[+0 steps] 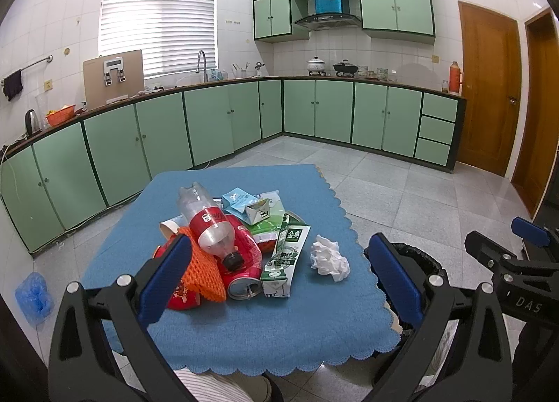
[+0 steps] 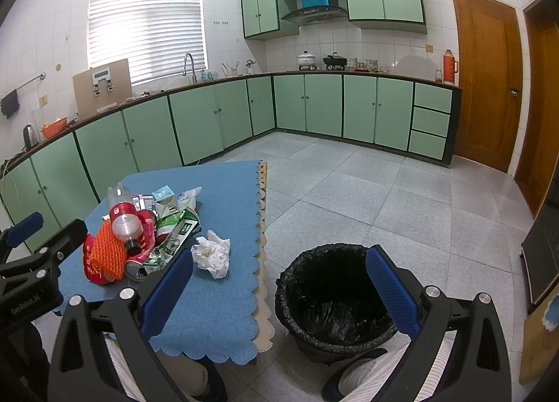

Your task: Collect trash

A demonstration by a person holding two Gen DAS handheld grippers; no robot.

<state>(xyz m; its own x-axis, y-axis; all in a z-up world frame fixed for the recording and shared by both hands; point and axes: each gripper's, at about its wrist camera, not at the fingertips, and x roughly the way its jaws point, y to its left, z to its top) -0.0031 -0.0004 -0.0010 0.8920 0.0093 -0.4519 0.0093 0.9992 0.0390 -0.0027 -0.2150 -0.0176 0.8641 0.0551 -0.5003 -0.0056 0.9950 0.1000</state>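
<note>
**tilefan:** Kitchen with mint-green cabinets (image 1: 209,122) and a grey tiled floor (image 2: 349,185), pretty roomy. Low table with a blue scalloped cloth (image 1: 244,325) sits right under the left gripper (image 1: 279,274), whose jaws are spread wide with nothing between them.

**binwatch:** Yep, and the right gripper (image 2: 279,279) is just as wide and empty too. Straight below and ahead of it is the black-lined trash bin (image 2: 332,300) on the floor, just beside the table's edge.

**tilefan:** The trash pile is ahead of the left gripper, a bit toward its left finger: clear plastic bottle (image 1: 209,223) with a red label lying on top of a crushed red can (image 1: 244,272), orange foam netting (image 1: 202,272) next to that, green-and-white milk carton (image 1: 283,258) leaning off the side.

**binwatch:** Smallest bit is the crumpled white tissue (image 1: 330,258), apart from the pile, between the left gripper's fingers in its view.
</note>
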